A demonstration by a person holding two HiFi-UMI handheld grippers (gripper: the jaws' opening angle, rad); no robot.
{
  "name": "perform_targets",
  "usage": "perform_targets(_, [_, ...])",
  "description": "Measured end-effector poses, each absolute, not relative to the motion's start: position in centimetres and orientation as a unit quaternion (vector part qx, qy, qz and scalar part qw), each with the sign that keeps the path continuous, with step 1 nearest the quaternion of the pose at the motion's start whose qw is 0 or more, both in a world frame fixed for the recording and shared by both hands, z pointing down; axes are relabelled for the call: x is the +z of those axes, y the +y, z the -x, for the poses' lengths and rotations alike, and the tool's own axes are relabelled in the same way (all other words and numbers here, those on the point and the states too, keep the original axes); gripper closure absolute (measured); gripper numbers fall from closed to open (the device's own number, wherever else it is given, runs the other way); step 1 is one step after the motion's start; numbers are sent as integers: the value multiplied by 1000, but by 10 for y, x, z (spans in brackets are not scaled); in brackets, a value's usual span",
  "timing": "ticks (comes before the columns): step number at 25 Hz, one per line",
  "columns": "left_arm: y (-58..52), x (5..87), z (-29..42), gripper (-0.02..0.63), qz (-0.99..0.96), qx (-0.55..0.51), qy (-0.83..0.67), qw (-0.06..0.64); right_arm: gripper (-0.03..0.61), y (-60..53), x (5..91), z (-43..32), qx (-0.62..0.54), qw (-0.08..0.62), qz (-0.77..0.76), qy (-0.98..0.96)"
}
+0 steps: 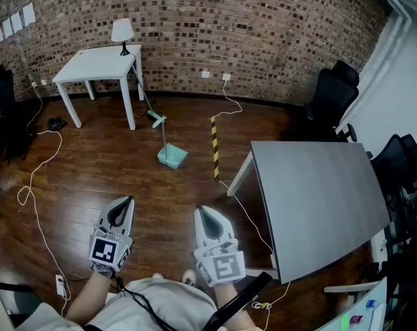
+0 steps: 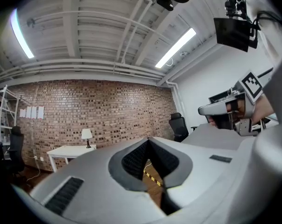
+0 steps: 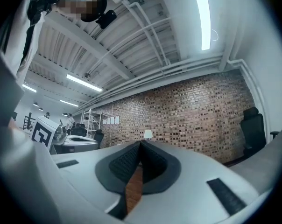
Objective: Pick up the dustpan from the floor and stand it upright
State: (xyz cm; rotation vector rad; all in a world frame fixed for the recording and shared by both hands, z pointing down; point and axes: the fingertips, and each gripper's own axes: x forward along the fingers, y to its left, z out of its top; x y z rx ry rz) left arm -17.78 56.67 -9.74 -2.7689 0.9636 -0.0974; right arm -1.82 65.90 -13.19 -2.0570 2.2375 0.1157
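Observation:
A mint-green dustpan (image 1: 172, 157) lies on the wooden floor in the middle of the room, its long thin handle (image 1: 163, 131) running back toward the white table. My left gripper (image 1: 128, 201) and right gripper (image 1: 200, 211) hover side by side well in front of it, near my body, both pointing level toward the brick wall. Each is shut with nothing between its jaws. In the left gripper view the left gripper (image 2: 149, 140) shows closed tips, and the right gripper (image 3: 140, 143) looks the same in its own view. Neither gripper view shows the dustpan.
A white table (image 1: 98, 66) with a lamp (image 1: 123, 33) stands at the back left. A grey table (image 1: 315, 192) fills the right. A yellow-black striped strip (image 1: 214, 147) lies on the floor beside the dustpan. White cables (image 1: 36, 185) trail across the floor. Black chairs (image 1: 333, 95) stand at the right.

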Motion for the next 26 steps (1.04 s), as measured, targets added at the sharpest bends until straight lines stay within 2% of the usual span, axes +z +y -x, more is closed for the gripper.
perform_targets(26, [570,-81,171,611,942,-39,318,97,595,646,-104,4,27,21,689,724])
